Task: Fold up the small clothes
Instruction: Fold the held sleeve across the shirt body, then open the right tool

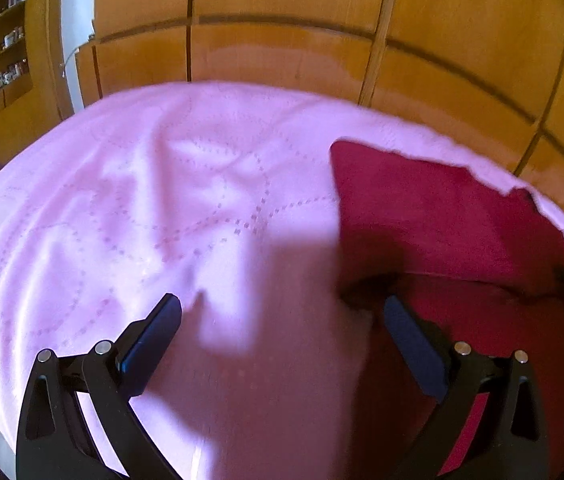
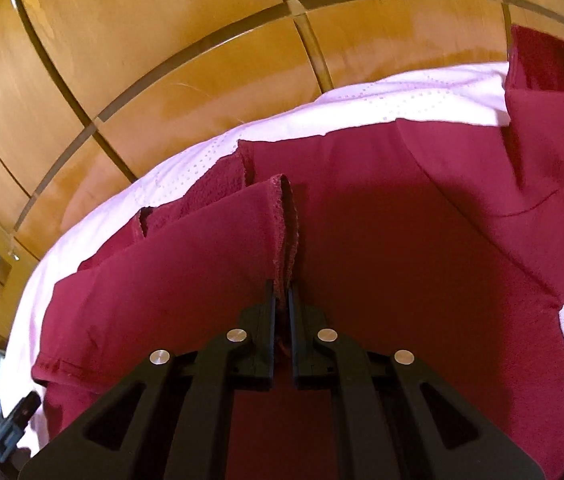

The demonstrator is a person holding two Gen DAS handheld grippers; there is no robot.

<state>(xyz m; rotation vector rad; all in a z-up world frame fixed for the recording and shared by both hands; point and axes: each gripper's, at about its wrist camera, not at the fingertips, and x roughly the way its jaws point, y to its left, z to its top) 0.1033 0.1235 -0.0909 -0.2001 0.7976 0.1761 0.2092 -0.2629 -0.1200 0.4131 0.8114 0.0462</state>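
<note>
Our left gripper [image 1: 282, 312] hangs wide open over the pink bed cover [image 1: 142, 200], holding nothing. The red shirt [image 2: 382, 240] lies near the cover's far edge, probably soft and floppy. Our right gripper [image 2: 282, 292] pinches its hem; we grab edges.

Left gripper [image 1: 282, 308] agape, right gripper [image 2: 282, 292] clamped

**Colours and patterns of the scene**

Garment [image 2: 402, 248]: deep crimson red, plain, with a matching stitched hem. Bedspread [image 1: 130, 208]: pale pink, patterned with dotted lines crossing in a lattice. Wardrobe panels [image 1: 282, 8]: warm honey-orange wood divided by darker brown strips. Left gripper [image 1: 282, 308]: black frame, dark blue pads, silver rivets. Right gripper [image 2: 281, 288]: black, silver rivets.
</note>
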